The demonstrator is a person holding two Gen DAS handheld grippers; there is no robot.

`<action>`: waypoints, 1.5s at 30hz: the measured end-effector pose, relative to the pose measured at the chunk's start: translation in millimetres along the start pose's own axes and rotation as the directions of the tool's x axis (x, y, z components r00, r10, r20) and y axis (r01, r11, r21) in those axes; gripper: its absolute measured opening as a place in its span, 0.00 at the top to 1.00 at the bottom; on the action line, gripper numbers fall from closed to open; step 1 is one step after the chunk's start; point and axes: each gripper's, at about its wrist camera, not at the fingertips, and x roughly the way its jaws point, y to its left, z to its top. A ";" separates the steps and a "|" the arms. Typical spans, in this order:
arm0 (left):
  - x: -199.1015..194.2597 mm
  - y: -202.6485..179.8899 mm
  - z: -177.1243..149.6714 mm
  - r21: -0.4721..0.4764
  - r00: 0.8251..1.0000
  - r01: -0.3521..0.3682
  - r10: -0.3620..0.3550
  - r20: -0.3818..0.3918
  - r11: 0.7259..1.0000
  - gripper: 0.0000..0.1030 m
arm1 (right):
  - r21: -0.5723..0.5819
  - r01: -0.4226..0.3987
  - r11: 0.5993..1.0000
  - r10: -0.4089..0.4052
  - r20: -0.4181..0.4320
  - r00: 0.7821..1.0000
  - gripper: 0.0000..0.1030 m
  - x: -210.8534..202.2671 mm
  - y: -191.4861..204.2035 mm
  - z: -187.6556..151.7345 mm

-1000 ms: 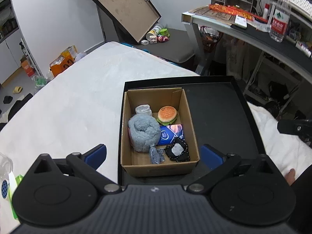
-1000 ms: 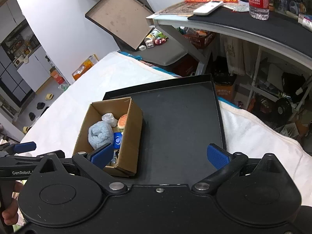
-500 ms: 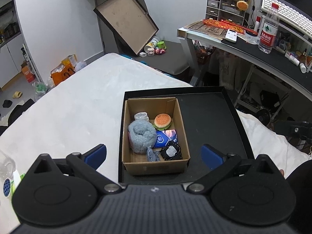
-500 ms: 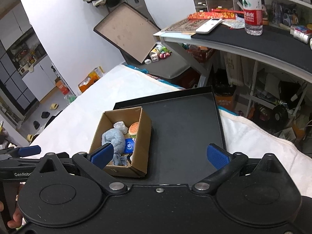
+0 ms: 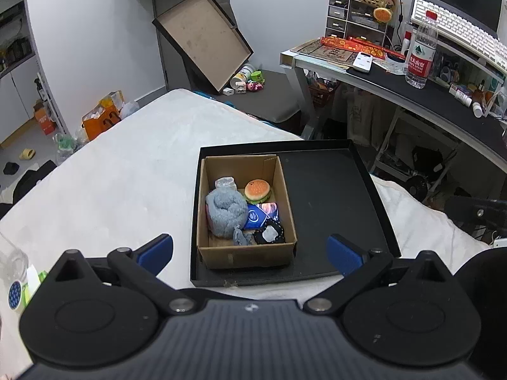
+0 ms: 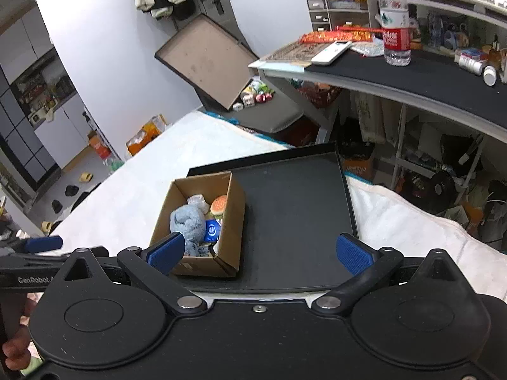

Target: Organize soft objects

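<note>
Left gripper (image 5: 250,250): blue-padded fingers spread wide, empty, held above the near edge of the tray.
Right gripper (image 6: 259,251): fingers likewise wide apart, empty, above the tray's near edge; the left gripper's blue tip shows at its far left.
Tray (image 5: 332,202): shallow black tray on the white bed cover (image 5: 120,177); right half bare.
Cardboard box (image 5: 247,256): open-topped, in the tray's left half, against its left rim.
Grey plush (image 5: 225,212): in the box, left side, largest item.
Burger toy (image 5: 257,190): in the box, far right corner, beside the plush.
Blue packet (image 5: 261,215): in the box, right of the plush, in front of the burger toy.
Black-edged pouch (image 5: 269,234): in the box, near right corner.
Pale crumpled item (image 5: 225,183): in the box, far side, behind the plush; kind unclear.
Desk (image 5: 412,91): beyond the bed, right; carries a water bottle (image 5: 421,53).
</note>
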 end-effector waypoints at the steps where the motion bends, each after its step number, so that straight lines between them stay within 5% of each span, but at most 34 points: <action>1: -2.0 0.6 -1.8 -0.005 1.000 0.001 -0.001 0.001 1.000 0.01 | 0.001 0.000 1.000 0.000 0.008 1.000 0.00 -3.6 0.8 -0.6; 20: -52.7 0.8 -21.2 -0.032 0.998 0.017 -0.015 0.063 0.999 0.01 | 0.025 -0.031 0.999 0.029 0.094 0.995 0.00 -49.5 12.9 -19.6; 45: -75.2 -6.2 -50.2 -0.020 0.998 -0.006 0.007 0.057 1.000 0.01 | -0.024 0.053 0.998 -0.051 0.085 0.995 0.00 -75.3 23.3 -44.2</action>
